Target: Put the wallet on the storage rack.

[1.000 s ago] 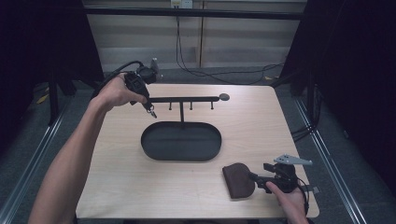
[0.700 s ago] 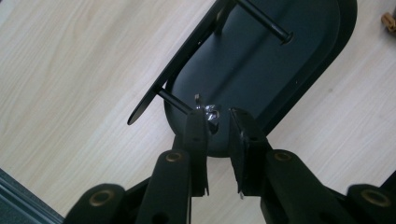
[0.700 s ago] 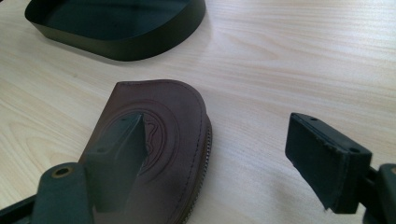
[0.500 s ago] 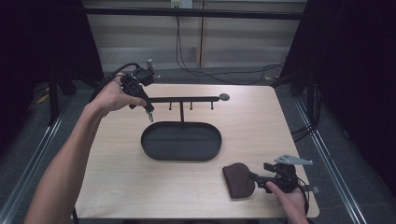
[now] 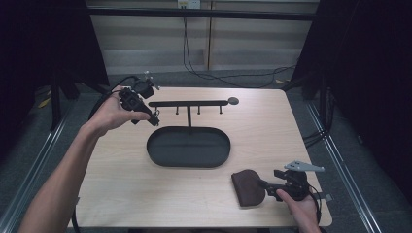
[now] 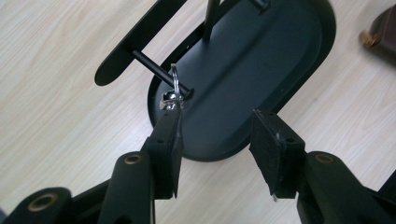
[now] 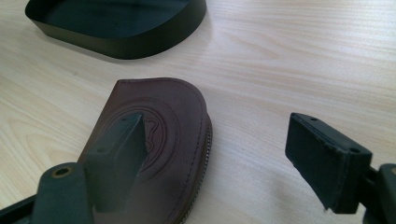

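one key ring (image 6: pixel 173 83), one stand (image 5: pixel 188 145) – one pouch (image 5: pixel 247 188)

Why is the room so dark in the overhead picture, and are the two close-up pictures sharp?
High view: light falls on the wooden table, the surroundings nearly black. Left gripper view: the key ring on the stand's peg is fairly sharp, the near tool pads soft. Right gripper view: the brown pouch is crisp, with the tray dark.

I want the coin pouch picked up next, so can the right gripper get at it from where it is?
Probably yes: the right gripper stands open right at the brown leather pouch, one jaw above it, with bare table around.
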